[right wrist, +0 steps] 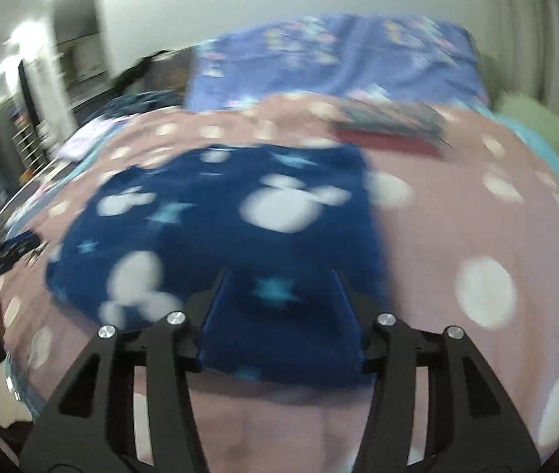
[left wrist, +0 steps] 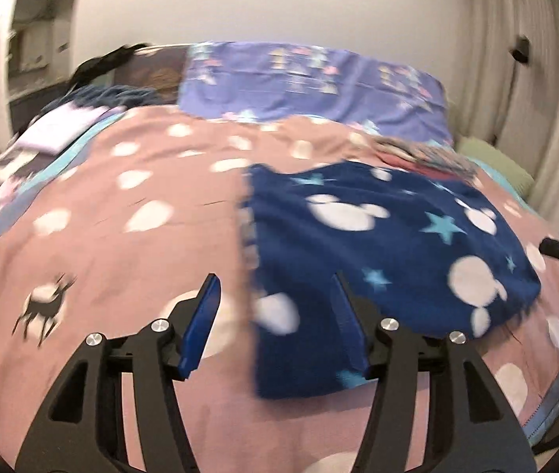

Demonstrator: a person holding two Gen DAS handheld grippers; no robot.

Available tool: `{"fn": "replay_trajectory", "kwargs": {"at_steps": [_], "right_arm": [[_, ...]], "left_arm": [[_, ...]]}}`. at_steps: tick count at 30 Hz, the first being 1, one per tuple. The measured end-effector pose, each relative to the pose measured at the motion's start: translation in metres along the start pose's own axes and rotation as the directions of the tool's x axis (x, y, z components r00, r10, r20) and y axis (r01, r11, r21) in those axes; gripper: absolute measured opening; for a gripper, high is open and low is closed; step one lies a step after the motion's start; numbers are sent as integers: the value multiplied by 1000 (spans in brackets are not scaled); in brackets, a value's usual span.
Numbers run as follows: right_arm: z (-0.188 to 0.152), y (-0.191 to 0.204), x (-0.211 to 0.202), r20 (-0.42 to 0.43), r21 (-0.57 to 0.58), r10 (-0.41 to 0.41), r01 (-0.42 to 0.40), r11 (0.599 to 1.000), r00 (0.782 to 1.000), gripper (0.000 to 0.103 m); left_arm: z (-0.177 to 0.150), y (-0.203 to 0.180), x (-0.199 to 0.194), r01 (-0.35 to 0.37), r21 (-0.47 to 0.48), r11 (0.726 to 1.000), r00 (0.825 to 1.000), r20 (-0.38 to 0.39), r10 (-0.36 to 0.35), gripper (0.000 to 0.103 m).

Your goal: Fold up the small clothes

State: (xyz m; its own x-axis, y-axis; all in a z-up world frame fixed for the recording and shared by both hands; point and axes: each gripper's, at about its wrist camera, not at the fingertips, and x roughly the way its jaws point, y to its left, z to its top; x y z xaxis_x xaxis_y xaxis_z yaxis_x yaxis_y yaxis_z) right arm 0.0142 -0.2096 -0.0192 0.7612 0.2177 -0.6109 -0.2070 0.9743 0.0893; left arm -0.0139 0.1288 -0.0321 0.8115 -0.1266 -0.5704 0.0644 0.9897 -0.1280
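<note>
It's a bed with a pink polka-dot duvet (left wrist: 129,205). Lying right on it: a navy fleece garment with stars (left wrist: 378,244), a purple patterned pillow (left wrist: 311,82) at the head, and a folded lilac piece (left wrist: 62,128).

Fleece garment (left wrist: 390,236): showing navy blue, scattered with white mouse-head shapes and pale turquoise stars.
Bed cover (left wrist: 122,205): showing dusty pink with white dots; a black running-deer figure is sitting on one white dot near its left edge.
Pillow (left wrist: 319,79): showing lilac-blue with blurred pastel pink and turquoise prints, along the head edge of the bed.
Folded piece (left wrist: 58,126): lying pale lilac at the bed's far left corner.
Cushion (left wrist: 504,169): glowing soft green at the right edge.
Gripper fingers (left wrist: 200,327): showing black, pads blue.
Curtain (left wrist: 516,39): hanging off-white.
</note>
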Motion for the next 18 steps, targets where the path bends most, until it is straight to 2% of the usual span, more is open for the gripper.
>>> {"fn": "replay_trajectory", "kwargs": {"at_steps": [3, 5, 7, 9, 11, 12, 14, 17, 18], "right_arm": [[8, 52, 18, 8, -136, 35, -34, 990, 999, 52], [4, 98, 21, 4, -259, 87, -83, 962, 996, 53], [-3, 147, 28, -7, -401, 142, -133, 906, 990, 56], [-10, 188, 37, -10, -509, 166, -148, 848, 986, 56], [-27, 233, 46, -32, -618, 200, -177, 766, 979, 59], [-31, 246, 49, -37, -646, 208, -182, 741, 977, 61], [-47, 280, 57, -23, -729, 207, -158, 666, 978, 64], [-66, 314, 75, 62, -818, 133, -26, 575, 989, 64], [-69, 322, 82, 76, -830, 108, 3, 558, 991, 64]], "left_arm": [[-12, 27, -12, 17, -64, 998, 1000, 20, -16, 58], [-18, 37, -13, 14, -84, 996, 1000, 24, -12, 58], [-24, 47, -15, 11, -106, 994, 1000, 26, -8, 58], [-31, 58, -19, 16, -135, 991, 999, 32, -12, 58], [-38, 72, -22, 31, -173, 984, 999, 43, -24, 58], [-41, 76, -23, 32, -183, 983, 999, 46, -24, 58], [-46, 86, -26, 31, -203, 979, 998, 51, -21, 58], [-52, 98, -27, 34, -225, 974, 998, 51, -24, 58], [-53, 101, -27, 36, -230, 973, 998, 49, -26, 58]]}}
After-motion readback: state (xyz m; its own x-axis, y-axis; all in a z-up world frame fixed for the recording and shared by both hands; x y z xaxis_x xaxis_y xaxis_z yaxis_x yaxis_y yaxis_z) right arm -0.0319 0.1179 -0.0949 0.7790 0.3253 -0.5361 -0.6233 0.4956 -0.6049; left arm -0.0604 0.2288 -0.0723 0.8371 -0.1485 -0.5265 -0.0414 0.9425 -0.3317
